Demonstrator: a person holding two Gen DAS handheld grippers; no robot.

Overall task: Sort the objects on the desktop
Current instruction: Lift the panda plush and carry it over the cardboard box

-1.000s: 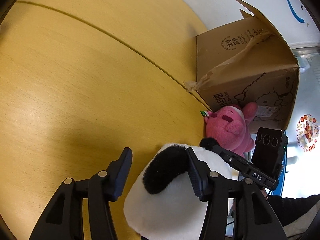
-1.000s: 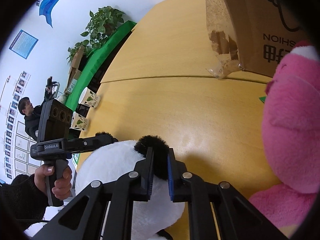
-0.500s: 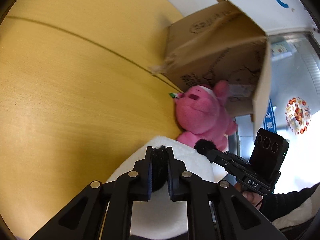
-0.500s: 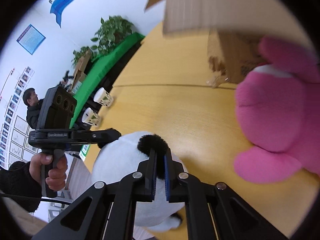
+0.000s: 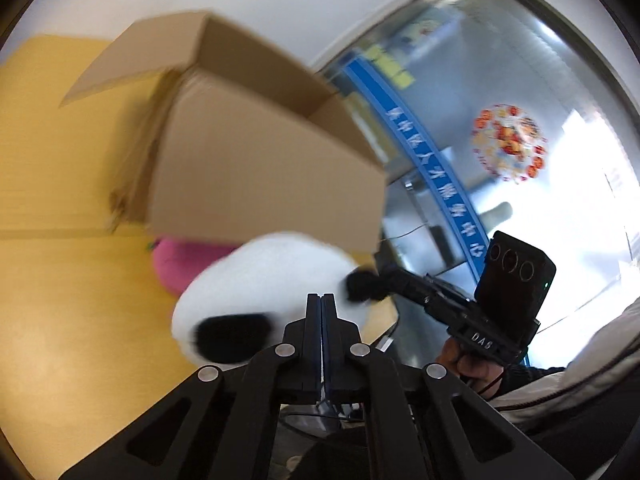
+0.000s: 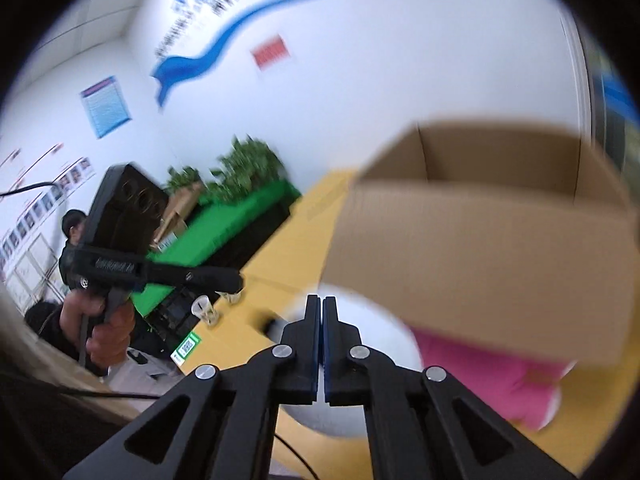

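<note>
**Panda plush lifted up toward the box**

Quick one. The panda plush (image 5: 272, 280) was seen hoisted off the yellow bench (image 5: 60, 280), where a second earlier it had been lying flat with only the right gripper (image 6: 321, 304) pinched on an ear. By now the left gripper (image 5: 321, 302) had been clamped on too, its fingers pressed narrow with white fur showing just behind them. In the right wrist view the plush was seen at lower centre, just under the near wall of the cardboard box (image 6: 480, 248), whose open top was tilted into view at upper right. The pink plush (image 6: 500, 380) was left on the bench below the box. Looks like the panda was being carried to the box, though it wasn't inside at this point.
</note>
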